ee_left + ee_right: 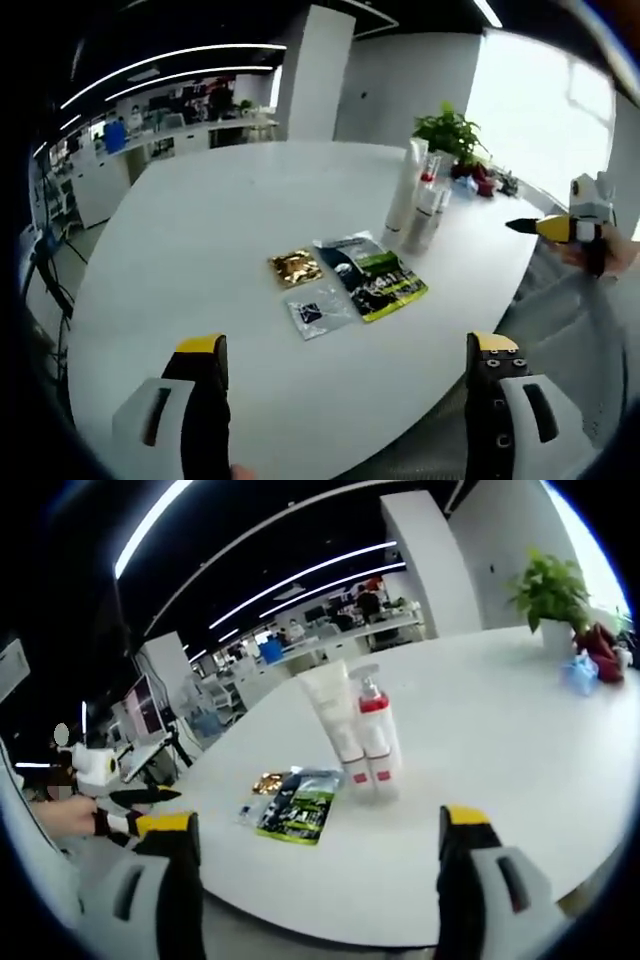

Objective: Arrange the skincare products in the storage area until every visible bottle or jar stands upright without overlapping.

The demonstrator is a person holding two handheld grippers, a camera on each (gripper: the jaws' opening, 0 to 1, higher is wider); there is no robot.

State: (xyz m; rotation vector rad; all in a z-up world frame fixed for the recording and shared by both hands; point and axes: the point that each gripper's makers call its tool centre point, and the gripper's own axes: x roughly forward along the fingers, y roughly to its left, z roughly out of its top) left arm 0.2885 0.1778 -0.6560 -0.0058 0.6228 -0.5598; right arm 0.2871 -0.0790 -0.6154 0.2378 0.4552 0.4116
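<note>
Tubes (407,186) and a red-capped pump bottle (376,735) stand upright, touching, on the white table (200,240), with flat sachets (372,275) lying just beside them, while my left gripper (345,365) and right gripper (315,845) hover apart from them, jaws spread wide and empty.

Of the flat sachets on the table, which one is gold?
The gold sachet is the small shiny one farthest from the bottles; the big sachet is green and black, the small clear one is silvery.
</note>
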